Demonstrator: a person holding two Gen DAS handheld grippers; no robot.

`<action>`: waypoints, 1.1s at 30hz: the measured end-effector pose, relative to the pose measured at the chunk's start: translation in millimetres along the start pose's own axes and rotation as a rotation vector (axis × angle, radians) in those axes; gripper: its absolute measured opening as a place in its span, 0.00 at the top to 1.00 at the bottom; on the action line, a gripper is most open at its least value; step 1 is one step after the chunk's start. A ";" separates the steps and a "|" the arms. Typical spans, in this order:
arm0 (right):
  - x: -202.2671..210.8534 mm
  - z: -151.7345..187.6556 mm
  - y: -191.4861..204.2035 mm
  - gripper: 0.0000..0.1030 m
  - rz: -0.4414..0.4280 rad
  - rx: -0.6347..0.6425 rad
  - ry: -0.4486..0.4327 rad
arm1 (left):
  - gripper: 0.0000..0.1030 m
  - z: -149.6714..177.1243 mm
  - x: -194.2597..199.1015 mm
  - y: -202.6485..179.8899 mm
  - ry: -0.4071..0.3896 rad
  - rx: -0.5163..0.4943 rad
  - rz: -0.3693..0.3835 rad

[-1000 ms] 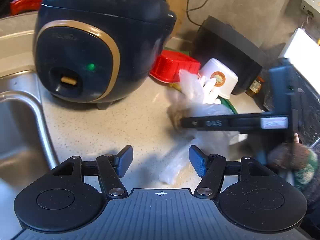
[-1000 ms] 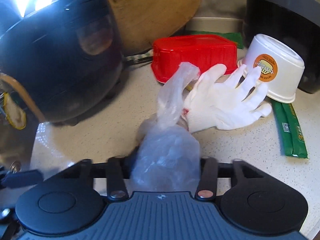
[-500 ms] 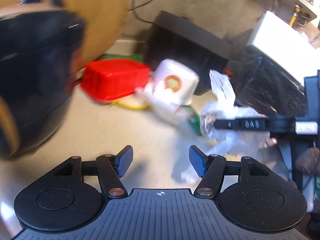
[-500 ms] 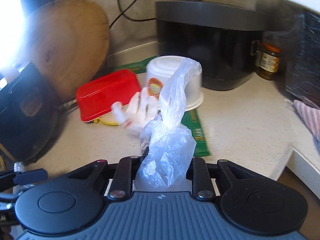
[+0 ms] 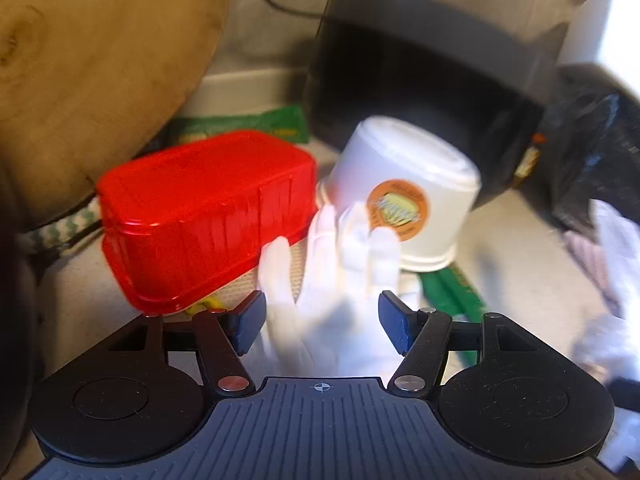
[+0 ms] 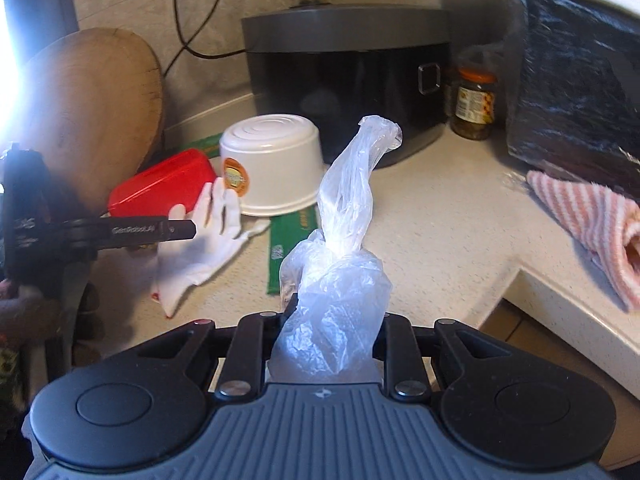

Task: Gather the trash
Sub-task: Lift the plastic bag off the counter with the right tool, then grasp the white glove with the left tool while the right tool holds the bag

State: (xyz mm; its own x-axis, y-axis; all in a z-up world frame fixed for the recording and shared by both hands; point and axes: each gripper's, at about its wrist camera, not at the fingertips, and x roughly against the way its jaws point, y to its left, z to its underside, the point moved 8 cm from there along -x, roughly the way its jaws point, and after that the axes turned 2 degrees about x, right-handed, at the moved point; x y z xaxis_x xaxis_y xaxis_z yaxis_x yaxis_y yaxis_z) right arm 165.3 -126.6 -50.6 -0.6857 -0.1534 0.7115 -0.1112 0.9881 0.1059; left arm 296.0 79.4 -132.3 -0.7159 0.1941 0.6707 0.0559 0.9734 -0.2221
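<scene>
In the left wrist view my left gripper (image 5: 320, 324) stands open just over a white glove (image 5: 332, 304) that lies on the counter. The glove shows between the blue pads, which do not press it. A red plastic tub (image 5: 208, 216), upside down, sits just beyond on the left. An upturned white cup (image 5: 400, 200) with an orange label is on the right. My right gripper (image 6: 334, 320) is shut on a knotted clear plastic bag (image 6: 340, 272), held up off the counter. One left finger (image 6: 152, 231) reaches over the glove (image 6: 200, 248).
Green packets (image 6: 288, 240) lie by the cup. A black cooker (image 6: 348, 68), a jar (image 6: 474, 104) and a black bag (image 6: 576, 80) stand at the back right. A striped cloth (image 6: 588, 224) lies near the counter edge (image 6: 560, 308). A wooden board (image 5: 92, 60) leans at the left.
My left gripper swung right, away from the dark rice cooker, and now hovers over the glove. The right gripper closed tighter on the bag, lifted it and carried it right.
</scene>
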 end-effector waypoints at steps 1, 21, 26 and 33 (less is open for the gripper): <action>-0.8 1.7 -3.6 0.79 0.000 -0.011 0.005 | 0.34 0.9 -5.7 -1.4 0.011 -0.010 -0.017; 1.6 20.8 -1.9 0.79 -0.003 -0.043 0.026 | 0.86 32.6 3.9 -33.4 0.031 -0.222 0.019; 13.3 15.0 11.6 0.79 -0.042 -0.038 -0.004 | 0.86 34.7 49.9 -17.7 -0.019 -0.051 0.132; 41.2 5.9 19.4 0.79 -0.100 -0.055 -0.063 | 0.86 45.3 126.6 -41.5 -0.098 -0.036 0.269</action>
State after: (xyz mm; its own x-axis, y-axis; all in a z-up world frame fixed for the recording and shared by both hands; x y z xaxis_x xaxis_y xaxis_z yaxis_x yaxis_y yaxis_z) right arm 130.6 -113.8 -23.3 -0.7169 -0.2498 0.6509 -0.1431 0.9665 0.2133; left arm 171.5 58.1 -70.3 -0.7358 0.4351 0.5189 0.2765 0.8925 -0.3563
